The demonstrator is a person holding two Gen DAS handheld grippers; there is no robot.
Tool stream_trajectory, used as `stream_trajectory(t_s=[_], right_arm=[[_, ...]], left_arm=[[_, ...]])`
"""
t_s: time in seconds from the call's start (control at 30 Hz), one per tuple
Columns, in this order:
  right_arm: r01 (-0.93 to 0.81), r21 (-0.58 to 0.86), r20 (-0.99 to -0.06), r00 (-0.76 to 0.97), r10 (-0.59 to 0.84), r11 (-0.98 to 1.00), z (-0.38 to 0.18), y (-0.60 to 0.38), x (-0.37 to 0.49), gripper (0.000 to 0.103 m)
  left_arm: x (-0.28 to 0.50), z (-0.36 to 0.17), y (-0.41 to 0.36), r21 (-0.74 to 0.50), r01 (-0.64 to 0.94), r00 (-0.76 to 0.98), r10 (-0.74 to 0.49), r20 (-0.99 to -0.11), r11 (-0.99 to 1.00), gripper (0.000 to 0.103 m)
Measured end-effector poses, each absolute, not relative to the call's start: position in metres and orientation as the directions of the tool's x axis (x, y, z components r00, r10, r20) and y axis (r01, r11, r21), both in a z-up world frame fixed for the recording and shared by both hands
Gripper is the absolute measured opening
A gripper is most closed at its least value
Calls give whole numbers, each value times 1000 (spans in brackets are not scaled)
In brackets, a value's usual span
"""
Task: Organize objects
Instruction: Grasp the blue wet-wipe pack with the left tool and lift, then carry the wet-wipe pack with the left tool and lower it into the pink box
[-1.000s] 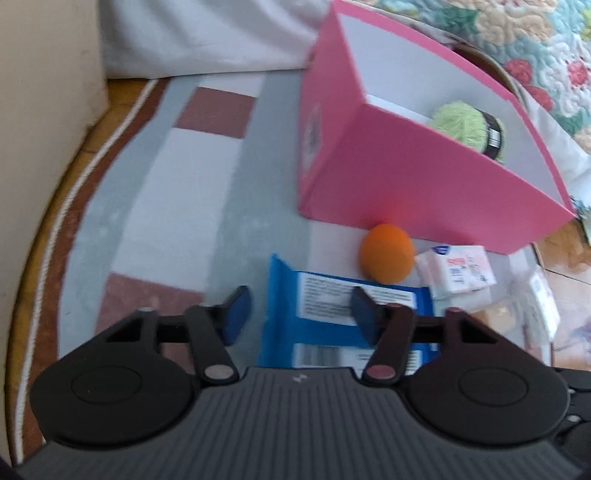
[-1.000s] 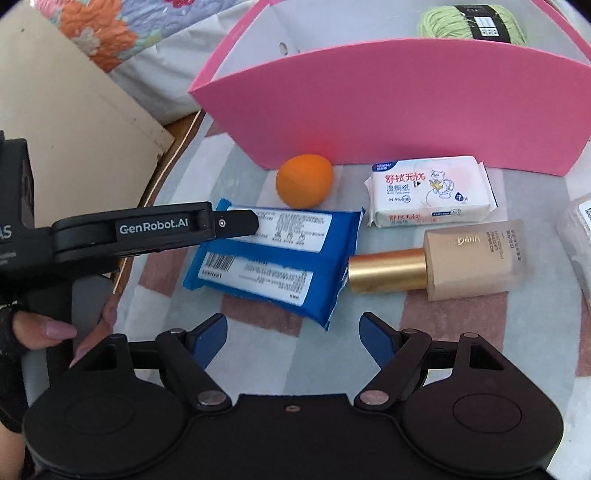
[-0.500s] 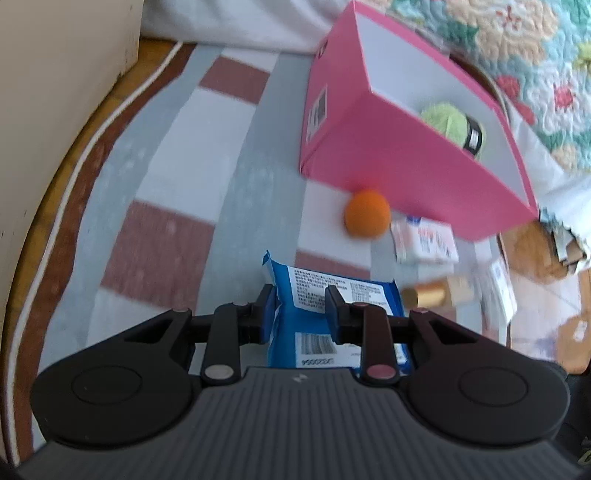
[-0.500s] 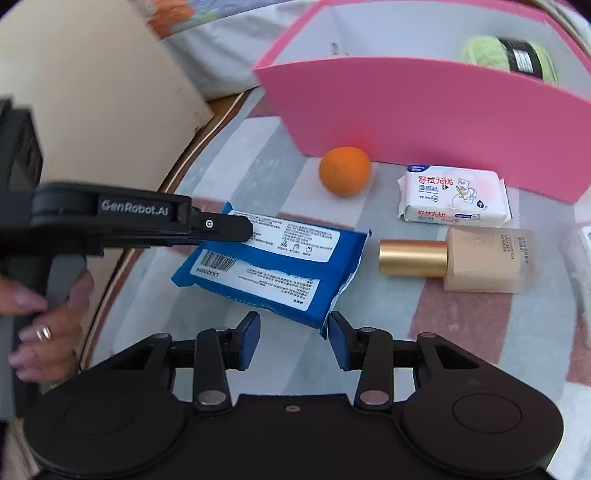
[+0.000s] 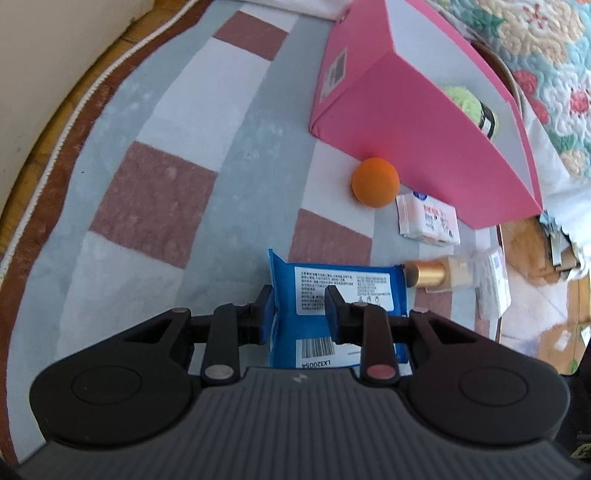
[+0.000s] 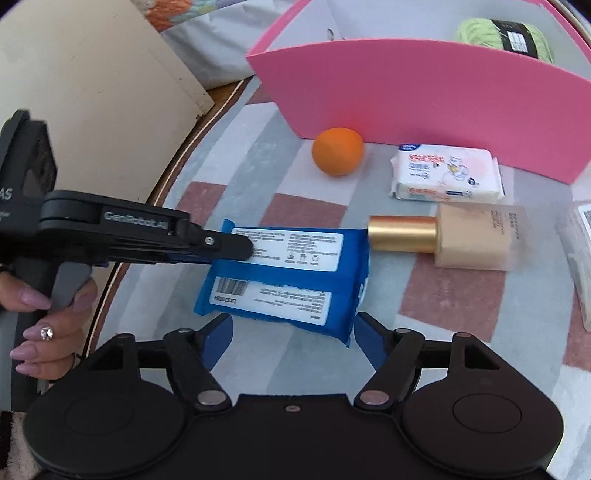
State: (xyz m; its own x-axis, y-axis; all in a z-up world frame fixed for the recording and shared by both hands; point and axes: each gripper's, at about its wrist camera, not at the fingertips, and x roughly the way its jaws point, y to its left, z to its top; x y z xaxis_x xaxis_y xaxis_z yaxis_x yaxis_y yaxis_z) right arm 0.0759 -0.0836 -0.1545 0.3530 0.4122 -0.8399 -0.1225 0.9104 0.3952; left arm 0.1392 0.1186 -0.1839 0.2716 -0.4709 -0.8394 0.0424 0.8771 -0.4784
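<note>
A blue wipes pack (image 5: pixel 343 284) with white labels lies on the striped rug, and my left gripper (image 5: pixel 299 306) is shut on its left end. From the right wrist view the left gripper (image 6: pixel 236 247) reaches in from the left, held by a hand, and pinches the pack (image 6: pixel 288 291). My right gripper (image 6: pixel 293 332) hovers at the pack's near edge, its jaws opening and the pads clear of it. Behind stands the pink box (image 6: pixel 424 96) with green yarn (image 6: pixel 491 33) inside.
An orange ball (image 6: pixel 338 150), a white tissue pack (image 6: pixel 447 173) and a gold-capped foundation bottle (image 6: pixel 461 240) lie in front of the box. A clear packet (image 6: pixel 580 266) sits at the right edge. A beige panel (image 6: pixel 92 92) stands at the left, bedding behind.
My left gripper closed on the blue pack's left end and drew back a little with it. My right gripper narrowed near the pack's edge, then spread wide again.
</note>
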Motion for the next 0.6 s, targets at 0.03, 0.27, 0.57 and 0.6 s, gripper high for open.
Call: stream_trajectory(t_s=[0.03,0.27,0.57,0.6], right_arm=[[-120,399,-839,353,415,909,-155,-85,77,80],[-86,395,-839,373,397,915,-164,-88,82,80],[-68,381,-836,400,375,922,-173,-94,80,41],[-78,378,-835,401,377,922,-172,-94,79,38]], left_arm=[[138,-182,118,-472,45,283,-465,-839,880,27],[130,-184,121,-478,-7,285,-456,-843,878,27],[123,-186,113,-460,-10,284,-439,-853,888,30],[120,-184,112,-457,-8,294,-435,-851,889,28]])
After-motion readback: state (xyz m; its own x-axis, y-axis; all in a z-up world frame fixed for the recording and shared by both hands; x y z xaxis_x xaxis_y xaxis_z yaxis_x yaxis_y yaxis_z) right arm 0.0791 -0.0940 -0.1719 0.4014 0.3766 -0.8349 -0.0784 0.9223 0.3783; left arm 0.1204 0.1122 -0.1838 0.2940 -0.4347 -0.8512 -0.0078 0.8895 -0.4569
